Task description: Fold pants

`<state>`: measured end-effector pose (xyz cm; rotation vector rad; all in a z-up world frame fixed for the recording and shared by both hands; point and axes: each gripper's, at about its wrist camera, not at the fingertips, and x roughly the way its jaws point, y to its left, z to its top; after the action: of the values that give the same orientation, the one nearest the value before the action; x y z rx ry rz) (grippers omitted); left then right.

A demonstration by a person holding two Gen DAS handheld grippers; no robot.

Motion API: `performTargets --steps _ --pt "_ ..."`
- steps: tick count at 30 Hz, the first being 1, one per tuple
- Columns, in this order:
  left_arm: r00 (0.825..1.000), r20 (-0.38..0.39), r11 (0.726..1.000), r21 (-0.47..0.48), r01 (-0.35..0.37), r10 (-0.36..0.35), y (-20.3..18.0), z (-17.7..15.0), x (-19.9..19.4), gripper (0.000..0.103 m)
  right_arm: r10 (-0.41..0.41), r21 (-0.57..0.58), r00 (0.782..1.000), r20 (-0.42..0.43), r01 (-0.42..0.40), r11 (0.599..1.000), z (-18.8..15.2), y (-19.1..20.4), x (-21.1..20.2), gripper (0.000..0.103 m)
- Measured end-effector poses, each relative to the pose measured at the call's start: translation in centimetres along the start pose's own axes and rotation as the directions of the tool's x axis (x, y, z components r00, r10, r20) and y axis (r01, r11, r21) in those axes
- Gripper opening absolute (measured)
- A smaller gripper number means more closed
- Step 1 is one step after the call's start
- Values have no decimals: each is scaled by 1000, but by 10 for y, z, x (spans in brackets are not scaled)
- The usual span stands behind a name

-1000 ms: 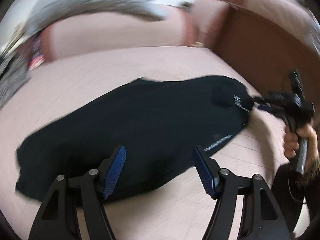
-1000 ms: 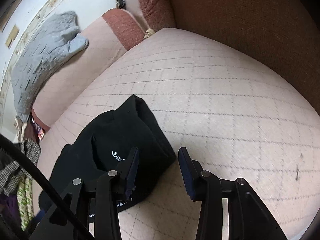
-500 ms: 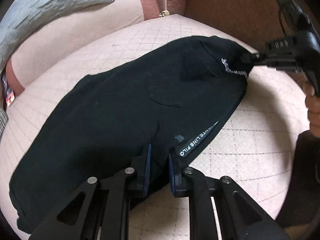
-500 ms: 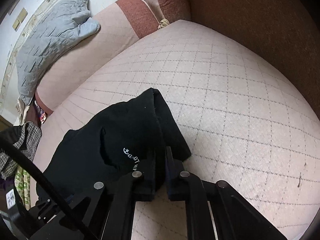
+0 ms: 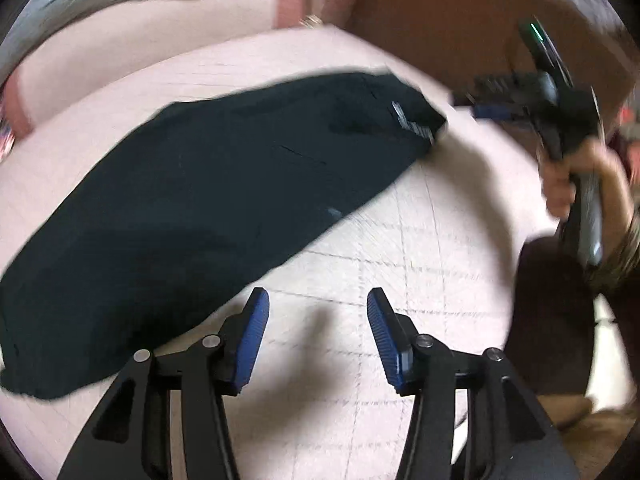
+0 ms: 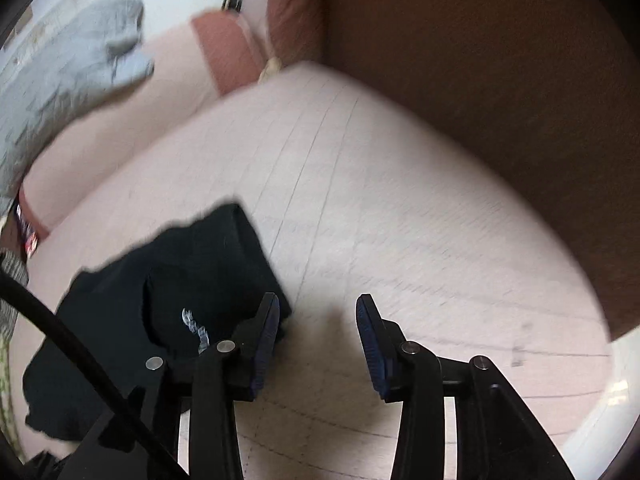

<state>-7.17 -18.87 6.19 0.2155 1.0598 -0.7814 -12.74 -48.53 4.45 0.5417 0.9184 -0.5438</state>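
The black pants lay flat on the pink quilt, their white letters too blurry to read. The left claw and right claw were both apart, holding nothing. The pants' far left end was cut off.

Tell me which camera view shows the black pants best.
The left wrist view: the black pants lie there nearly whole across the quilted cushion. The right wrist view shows only one end, with white lettering, partly behind the right gripper.
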Motion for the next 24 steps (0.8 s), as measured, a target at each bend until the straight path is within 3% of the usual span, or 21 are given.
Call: performTargets --steps 4,7,9,12,15,18,20,23,24 --pt "996 92 971 -236 20 2 54 3 -19 51 186 48 982 23 -187 981 7 19 -14 44" --pt "992 124 930 -366 30 16 93 0 -17 51 358 31 931 -63 -357 934 10 64 2 44" --pt "990 124 915 -403 -14 70 109 -11 -18 51 425 2 897 -120 -427 904 9 102 17 42" --pt "993 105 888 -460 1 53 128 -29 -12 51 438 -88 875 -208 -463 882 4 170 43 41" --pt "986 165 877 -476 71 10 138 -40 -11 51 456 -123 834 -311 -511 850 -1 233 76 40" --pt "983 186 895 -439 75 9 137 -43 -12 51 409 -168 838 -361 -490 855 -2 285 110 40" --pt "978 206 916 -395 66 19 133 -47 -11 53 398 -160 816 -420 -498 852 -2 310 137 40" --pt "975 218 942 -334 31 45 123 -50 -10 58 381 -125 808 -450 -479 869 10 336 167 43" --pt "974 220 947 -320 23 50 119 -52 -13 62 376 -139 814 -443 -477 868 16 343 167 43"
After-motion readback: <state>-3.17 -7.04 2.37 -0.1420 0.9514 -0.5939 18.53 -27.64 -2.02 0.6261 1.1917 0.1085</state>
